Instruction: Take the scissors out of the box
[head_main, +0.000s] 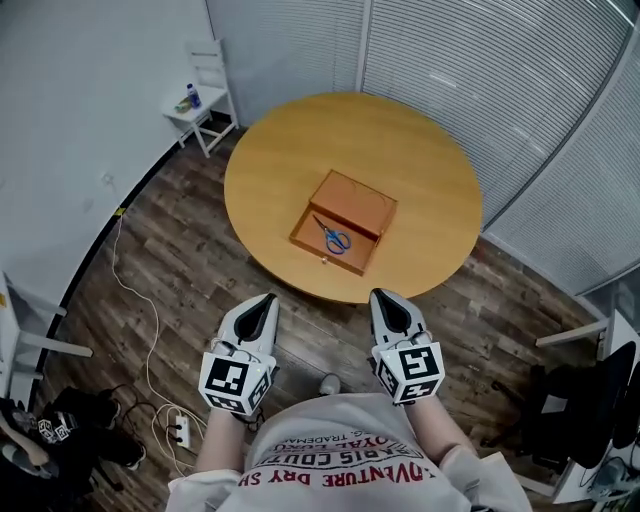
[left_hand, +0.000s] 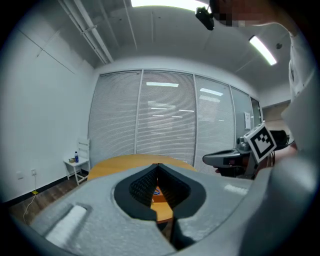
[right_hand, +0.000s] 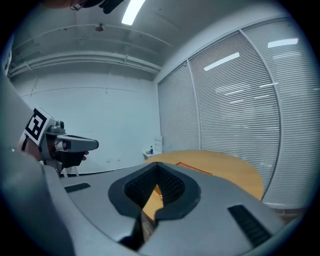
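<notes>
Left gripper (head_main: 264, 300): we hold it short of the table's near edge, jaws together with nothing between them.
Table (head_main: 290, 150): round and wooden, ahead of us.
Scissors (head_main: 335, 238): blue-handled, lying inside the box, well apart from both our grippers.
Box (head_main: 358, 199): open, near the table's middle.
Right gripper (head_main: 381, 297): we hold it level with the left one, jaws closed and empty.

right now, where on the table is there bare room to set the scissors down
Bare table left of the box, right of it to the rim, and beyond it. Tightest: the strip between box and near rim.
</notes>
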